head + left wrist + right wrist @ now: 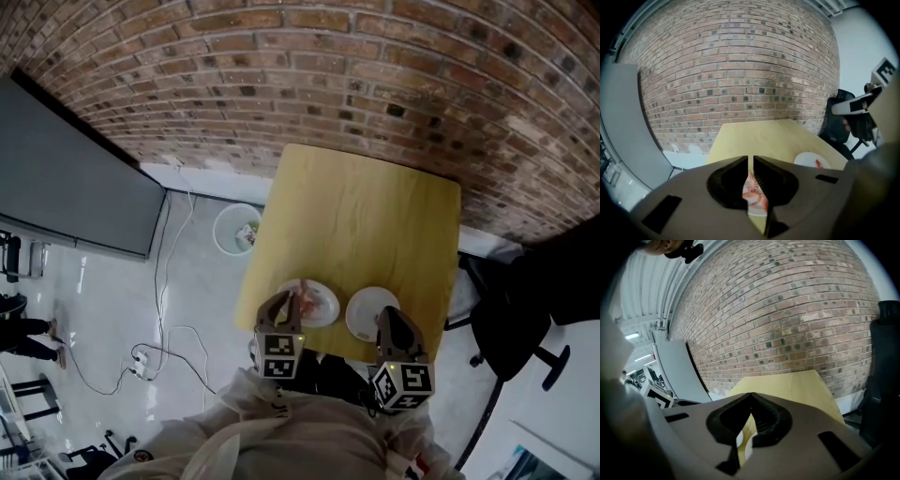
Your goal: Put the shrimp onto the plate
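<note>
In the head view two plates sit side by side near the near edge of the table (366, 216); the left plate (328, 298) carries the shrimp (304, 305), an orange-pink heap, while the right plate (370, 314) looks almost bare white; the left gripper (281, 305) hangs over the left plate's near rim and the right gripper (394, 323) over the near side of the right plate. In the left gripper view the left gripper (751, 161) has its jaws pressed together with only a thin slit between them, and nothing is visibly pinched; through the slit the shrimp (754, 194) show lying on white plate below, so they look to be still on the left plate, not lifted; off to the right the right plate (808, 160) bears one small red piece (818, 163), probably a single shrimp, though it is too small to be sure. In the right gripper view the right gripper (751, 397) is clenched on nothing; only slivers of white plate (749, 447) and yellow table (787, 385) show under it. By my reading, if the right plate is the target, the task is barely begun: at most one shrimp is across, the heap is left to move, and no pick is in hand; which plate is meant I cannot settle from these pictures.
</note>
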### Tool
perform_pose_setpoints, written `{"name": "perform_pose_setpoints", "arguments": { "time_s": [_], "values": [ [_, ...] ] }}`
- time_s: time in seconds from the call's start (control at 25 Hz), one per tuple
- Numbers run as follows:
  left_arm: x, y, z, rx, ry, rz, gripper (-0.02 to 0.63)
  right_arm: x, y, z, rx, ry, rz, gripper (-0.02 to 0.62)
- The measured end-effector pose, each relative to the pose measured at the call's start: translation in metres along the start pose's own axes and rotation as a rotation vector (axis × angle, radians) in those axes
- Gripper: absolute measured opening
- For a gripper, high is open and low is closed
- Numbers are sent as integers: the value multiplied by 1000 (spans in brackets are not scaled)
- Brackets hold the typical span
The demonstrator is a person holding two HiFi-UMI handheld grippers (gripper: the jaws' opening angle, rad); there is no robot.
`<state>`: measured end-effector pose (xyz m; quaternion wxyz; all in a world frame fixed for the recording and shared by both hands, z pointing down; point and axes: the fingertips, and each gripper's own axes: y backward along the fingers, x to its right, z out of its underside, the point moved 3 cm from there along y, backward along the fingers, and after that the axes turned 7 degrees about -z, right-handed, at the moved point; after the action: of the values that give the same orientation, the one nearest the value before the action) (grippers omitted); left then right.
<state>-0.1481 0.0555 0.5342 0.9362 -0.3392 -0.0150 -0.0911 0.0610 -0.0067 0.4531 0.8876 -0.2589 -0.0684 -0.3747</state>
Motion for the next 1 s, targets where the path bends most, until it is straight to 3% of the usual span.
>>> {"name": "perform_pose_setpoints", "arguments": {
  "time_s": [0.6,1.0],
  "values": [
    [17,-41,16,-103,24,-30,165,33,9,2,-36,0,18,23],
    [17,-66,31,-182,52,-54,198,48,9,10,-60,-16,40,23]
  ]
}}
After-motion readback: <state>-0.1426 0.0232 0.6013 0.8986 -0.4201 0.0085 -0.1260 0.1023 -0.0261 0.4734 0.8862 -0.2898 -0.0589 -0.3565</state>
